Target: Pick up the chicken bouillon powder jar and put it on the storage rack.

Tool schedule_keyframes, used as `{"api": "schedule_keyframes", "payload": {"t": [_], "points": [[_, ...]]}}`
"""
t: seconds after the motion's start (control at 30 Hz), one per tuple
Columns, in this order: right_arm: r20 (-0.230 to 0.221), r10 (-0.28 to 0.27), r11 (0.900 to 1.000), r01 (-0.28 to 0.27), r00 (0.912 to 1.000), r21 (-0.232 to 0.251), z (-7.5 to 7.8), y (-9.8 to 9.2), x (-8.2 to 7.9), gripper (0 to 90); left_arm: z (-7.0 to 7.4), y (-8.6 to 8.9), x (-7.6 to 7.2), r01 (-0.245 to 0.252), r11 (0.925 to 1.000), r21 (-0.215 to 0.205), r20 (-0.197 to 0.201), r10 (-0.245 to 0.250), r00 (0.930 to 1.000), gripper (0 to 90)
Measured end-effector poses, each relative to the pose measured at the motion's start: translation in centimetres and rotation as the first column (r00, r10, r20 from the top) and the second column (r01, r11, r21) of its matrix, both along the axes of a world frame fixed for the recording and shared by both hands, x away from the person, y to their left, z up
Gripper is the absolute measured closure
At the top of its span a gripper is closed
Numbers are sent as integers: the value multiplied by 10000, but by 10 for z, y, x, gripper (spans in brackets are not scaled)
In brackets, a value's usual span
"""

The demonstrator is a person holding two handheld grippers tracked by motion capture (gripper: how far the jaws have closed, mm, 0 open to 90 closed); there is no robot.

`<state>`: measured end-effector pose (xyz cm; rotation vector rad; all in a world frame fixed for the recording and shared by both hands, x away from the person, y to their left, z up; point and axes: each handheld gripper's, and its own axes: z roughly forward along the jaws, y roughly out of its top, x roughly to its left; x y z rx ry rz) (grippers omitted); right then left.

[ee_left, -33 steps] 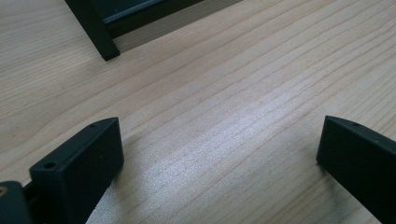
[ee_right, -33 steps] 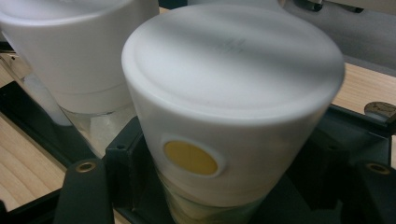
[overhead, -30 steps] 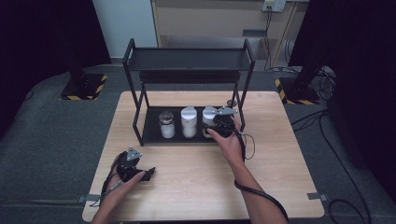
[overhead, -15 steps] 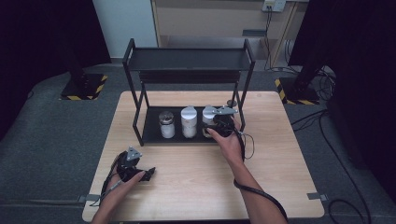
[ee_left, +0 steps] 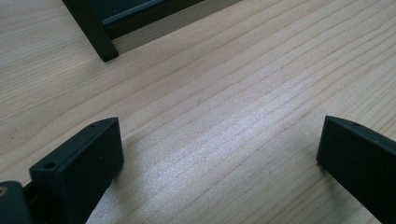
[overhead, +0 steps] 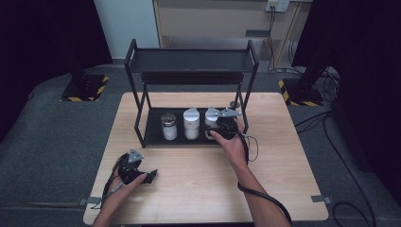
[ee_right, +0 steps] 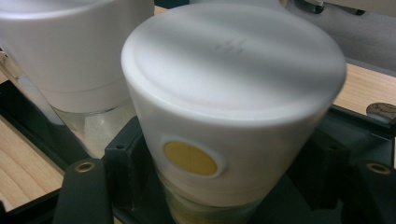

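Observation:
Three jars stand on the lower shelf of a black rack (overhead: pixel 189 61). The right jar (overhead: pixel 210 121) has a white lid (ee_right: pixel 233 79) with a yellow dot (ee_right: pixel 190 158), and my right gripper (overhead: pixel 218 128) is shut on it, a black jaw on each side of its glass body. A white-lidded middle jar (overhead: pixel 191 124) stands right beside it and looks large in the right gripper view (ee_right: pixel 74 46). The left jar (overhead: pixel 169 126) has a metal cap. At the table's front left, my left gripper (overhead: pixel 150 176) rests open over bare wood (ee_left: pixel 219 140), holding nothing.
The rack's upper shelf (overhead: pixel 191 60) overhangs the jars, and its front-left leg (ee_left: pixel 95 32) stands just beyond my left gripper. A small round metal thing (ee_right: pixel 383 111) lies on the wooden table (overhead: pixel 283 156) right of the rack. A cable (overhead: pixel 255 194) trails along the right forearm.

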<state>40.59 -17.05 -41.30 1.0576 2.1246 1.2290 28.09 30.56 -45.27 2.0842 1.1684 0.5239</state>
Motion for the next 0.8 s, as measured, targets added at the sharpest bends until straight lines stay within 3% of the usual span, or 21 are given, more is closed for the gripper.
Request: {"api": "schedule_keyframes", "payload": {"t": [0.8], "points": [[-45,137,9999,-138,9999,-31,0,-2,2,298,0,0,0,4,10000,0,3,-4,10000,0]]}}
